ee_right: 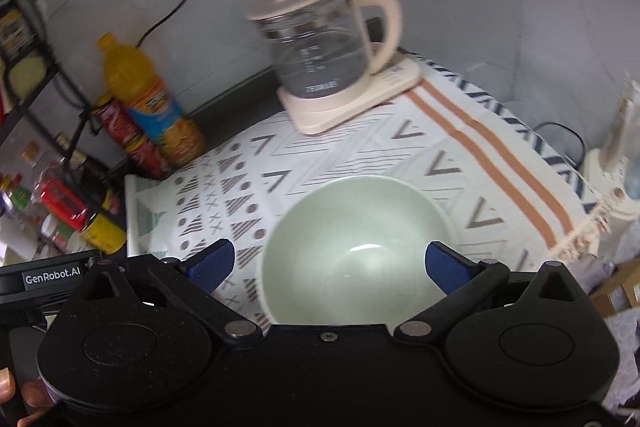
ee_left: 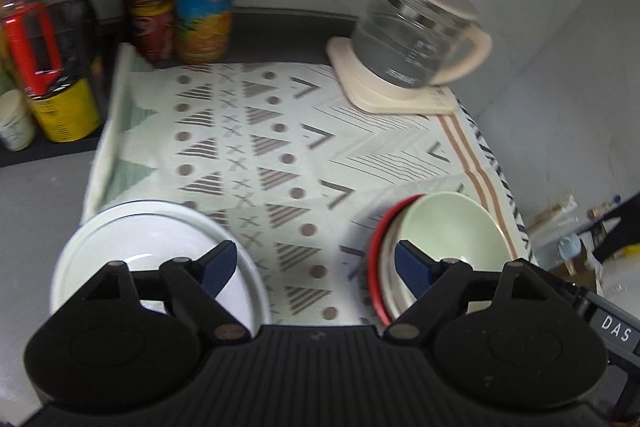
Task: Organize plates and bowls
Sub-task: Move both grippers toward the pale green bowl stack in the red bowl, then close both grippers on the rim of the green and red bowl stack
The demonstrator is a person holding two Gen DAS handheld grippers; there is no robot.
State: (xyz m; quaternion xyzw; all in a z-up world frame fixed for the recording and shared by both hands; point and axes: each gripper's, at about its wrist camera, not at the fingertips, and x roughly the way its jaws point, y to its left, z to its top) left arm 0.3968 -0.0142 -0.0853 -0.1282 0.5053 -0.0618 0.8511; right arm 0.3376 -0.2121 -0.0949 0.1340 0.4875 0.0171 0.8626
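Patterned cloth [ee_left: 256,147] covers worktop. We note left tongs [ee_left: 316,267] & right tongs [ee_right: 330,263] wide apart, empty; green bowl [ee_right: 356,251] below right.

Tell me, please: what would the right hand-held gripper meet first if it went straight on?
Probably the green bowl: it lies between the open fingers of the right hand-held gripper, though depth is unclear.

- The green bowl [ee_right: 356,251] is finished in a smooth, glossy glaze.
- A glossy, smooth surface is shown by the white plate [ee_left: 160,259].
- The patterned mat [ee_left: 256,147] is made of matt woven cloth.
- The kettle [ee_right: 320,55] is formed of clear glass, with lid and handle of matt cream plastic.
- The gripper fingers [ee_left: 218,263] are faced with ribbed blue pads on matt black plastic.
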